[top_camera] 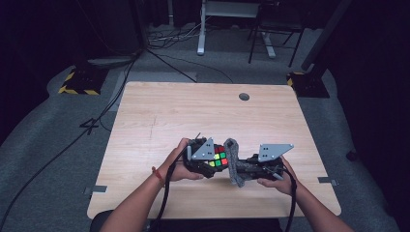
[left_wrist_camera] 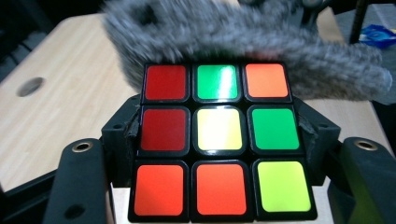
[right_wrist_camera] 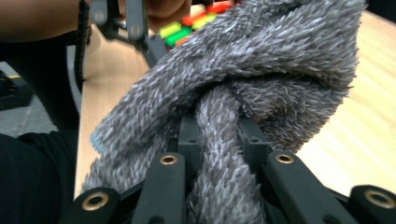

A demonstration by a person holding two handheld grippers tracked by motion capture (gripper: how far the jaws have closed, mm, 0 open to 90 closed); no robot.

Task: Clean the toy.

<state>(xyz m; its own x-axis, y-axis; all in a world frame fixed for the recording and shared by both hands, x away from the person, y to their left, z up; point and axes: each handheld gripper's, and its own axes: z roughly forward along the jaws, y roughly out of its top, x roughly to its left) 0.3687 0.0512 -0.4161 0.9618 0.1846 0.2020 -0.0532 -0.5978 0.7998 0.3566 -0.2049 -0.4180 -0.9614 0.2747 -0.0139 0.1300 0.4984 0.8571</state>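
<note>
my left gripper [left_wrist_camera: 217, 154] clamped on puzzle cube [left_wrist_camera: 218, 140] | my right gripper [right_wrist_camera: 219, 135] pinching grey cloth [right_wrist_camera: 261, 70] | cloth touching cube's far edge

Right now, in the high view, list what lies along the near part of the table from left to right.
Person's left hand → left gripper → puzzle cube → grey fuzzy cloth → right gripper → person's right hand.
</note>
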